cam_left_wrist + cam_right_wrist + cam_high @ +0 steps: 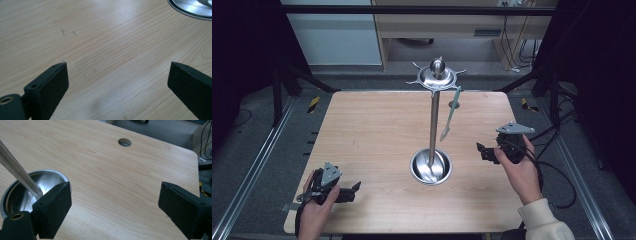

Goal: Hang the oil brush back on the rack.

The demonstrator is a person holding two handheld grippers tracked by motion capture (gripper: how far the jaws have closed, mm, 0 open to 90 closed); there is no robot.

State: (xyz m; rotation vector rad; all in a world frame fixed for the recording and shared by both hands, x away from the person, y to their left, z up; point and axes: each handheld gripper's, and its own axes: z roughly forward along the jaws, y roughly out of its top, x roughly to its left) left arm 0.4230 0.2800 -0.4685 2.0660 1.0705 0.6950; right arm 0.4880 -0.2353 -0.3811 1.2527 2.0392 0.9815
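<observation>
Wooden table [372, 125]; central utensil stand [432, 125], green spatula [450, 114] hanging.

Lab or test-rig setting — pale wooden counter [372, 130] inside a black metal frame [412, 10], aluminium rails [252, 165] on grey floor, loose cables [517, 45] trailing behind, hazard-tape marks [313, 103] — no household furnishings

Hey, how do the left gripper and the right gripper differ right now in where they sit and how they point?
The left gripper sits low at the table's near left corner, while the right gripper is at the right edge, farther up. The left gripper points right across the table; the right gripper points left toward the metal stand's bowl-shaped base. Both are open, held in a hand, and grip nothing.
</observation>
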